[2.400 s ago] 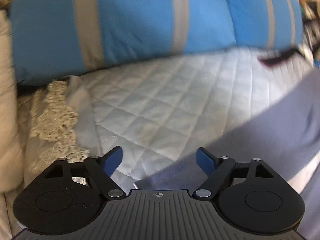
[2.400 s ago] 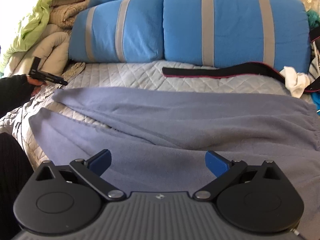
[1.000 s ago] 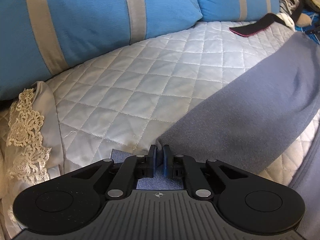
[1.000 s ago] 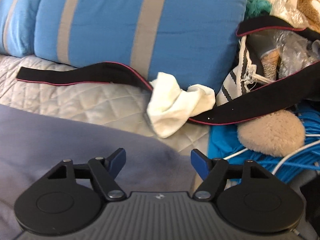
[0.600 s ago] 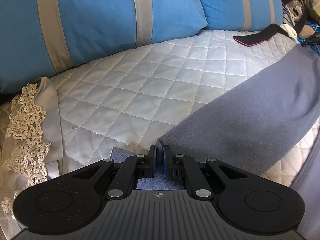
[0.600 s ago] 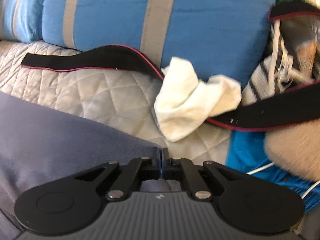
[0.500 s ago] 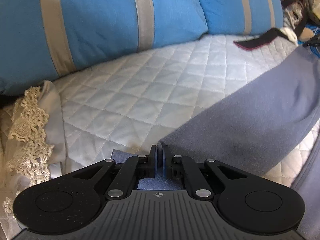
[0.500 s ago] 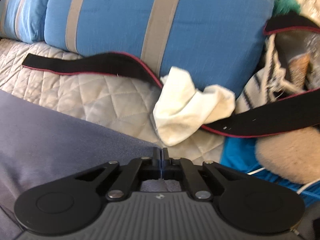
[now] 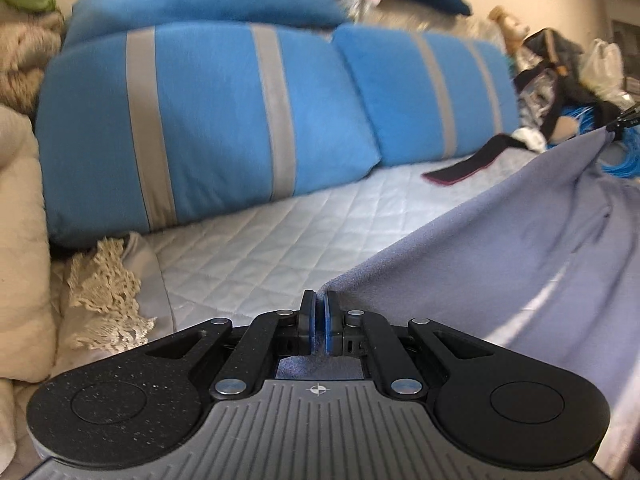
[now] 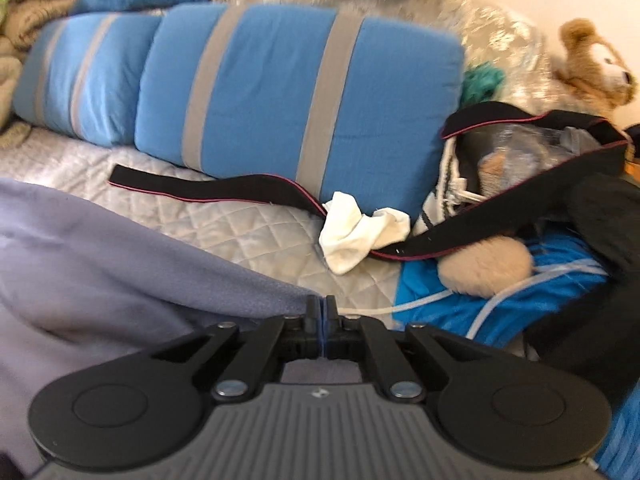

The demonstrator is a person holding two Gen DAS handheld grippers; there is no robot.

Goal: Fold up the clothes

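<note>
You have the left gripper (image 9: 319,320) pinched tight on one corner of the grey-blue fleece (image 9: 500,264), and the right gripper (image 10: 321,322) clamped just as tightly on the opposite corner. The fleece hangs stretched between them, lifted off the quilted bedspread (image 9: 280,232), with its lower part trailing down out of view.

Keep both corners level and the top edge taut, so the cloth drapes flat and no diagonal pull forms (a ridge already runs down from the right-hand corner). Whichever way you carry the edge, move both hands together, or the fold line will skew.

Just beyond the fleece, on the bedspread, lie a black strap (image 10: 216,190) and a crumpled white sock (image 10: 356,236); either could get caught under the cloth if you lay it down that far back. To the right of the fleece sit a coil of blue cable (image 10: 520,292) and a cluttered bag (image 10: 540,148). Behind the fleece stand the striped blue pillows (image 9: 208,120).
</note>
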